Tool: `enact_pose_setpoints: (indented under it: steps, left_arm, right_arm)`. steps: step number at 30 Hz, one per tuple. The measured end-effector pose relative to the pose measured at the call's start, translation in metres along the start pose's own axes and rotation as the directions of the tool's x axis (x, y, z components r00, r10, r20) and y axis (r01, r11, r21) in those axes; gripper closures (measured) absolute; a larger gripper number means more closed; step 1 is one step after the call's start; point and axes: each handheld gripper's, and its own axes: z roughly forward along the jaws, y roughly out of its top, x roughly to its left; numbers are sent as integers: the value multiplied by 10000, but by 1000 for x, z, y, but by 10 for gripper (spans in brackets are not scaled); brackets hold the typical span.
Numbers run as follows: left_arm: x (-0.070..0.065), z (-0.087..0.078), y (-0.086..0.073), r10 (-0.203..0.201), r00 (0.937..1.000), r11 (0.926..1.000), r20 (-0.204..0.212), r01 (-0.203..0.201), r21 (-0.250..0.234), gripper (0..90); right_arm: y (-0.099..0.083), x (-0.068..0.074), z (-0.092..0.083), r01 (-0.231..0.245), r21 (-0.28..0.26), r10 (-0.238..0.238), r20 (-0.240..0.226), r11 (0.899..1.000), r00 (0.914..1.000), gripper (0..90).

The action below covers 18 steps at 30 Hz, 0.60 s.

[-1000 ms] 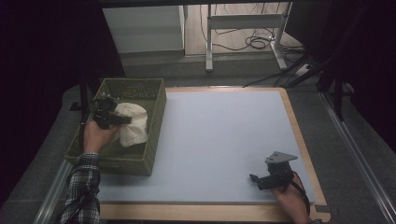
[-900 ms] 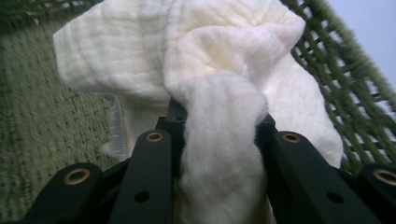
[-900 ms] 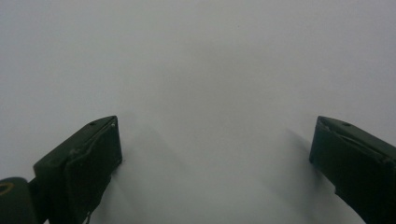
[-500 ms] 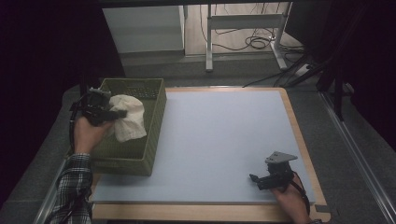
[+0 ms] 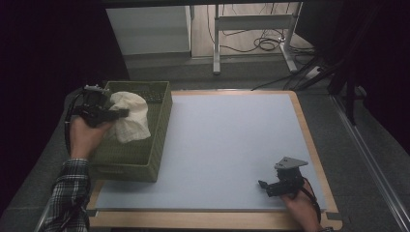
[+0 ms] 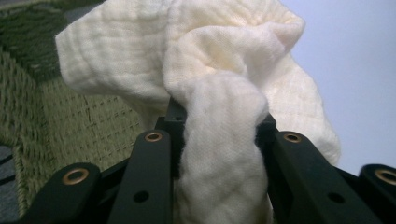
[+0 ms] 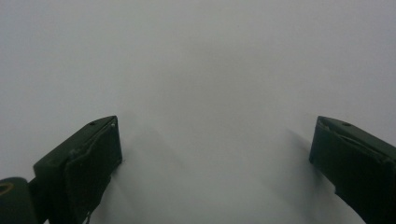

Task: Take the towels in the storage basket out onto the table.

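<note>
Item: cream cloth (image 5: 128,118), clenched in my left tool (image 5: 112,112), hung bunched above the green woven basket (image 5: 159,145) at the counter's (image 5: 232,145) left edge. My right tool (image 5: 263,184) rested released on the bare counter, well apart.

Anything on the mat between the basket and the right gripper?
Nothing: in the high view the mat is bare between the basket and the right gripper.
</note>
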Motion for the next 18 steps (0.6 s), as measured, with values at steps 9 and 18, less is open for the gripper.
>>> enact_pose_setpoints:
  steps: [9, 18]
  left_arm:
    - [-17, -2, 13, 390, 9991, 9992, 173, -388, -108, 692]
    - [-39, 8, 27, 848, 9954, 9964, 447, -844, -88, 689]
  right_arm:
    - [0, 0, 0, 0, -3, 0, -1, 10000, 10000, 24]
    - [0, 0, 0, -1, -7, 1, -1, 10000, 10000, 24]
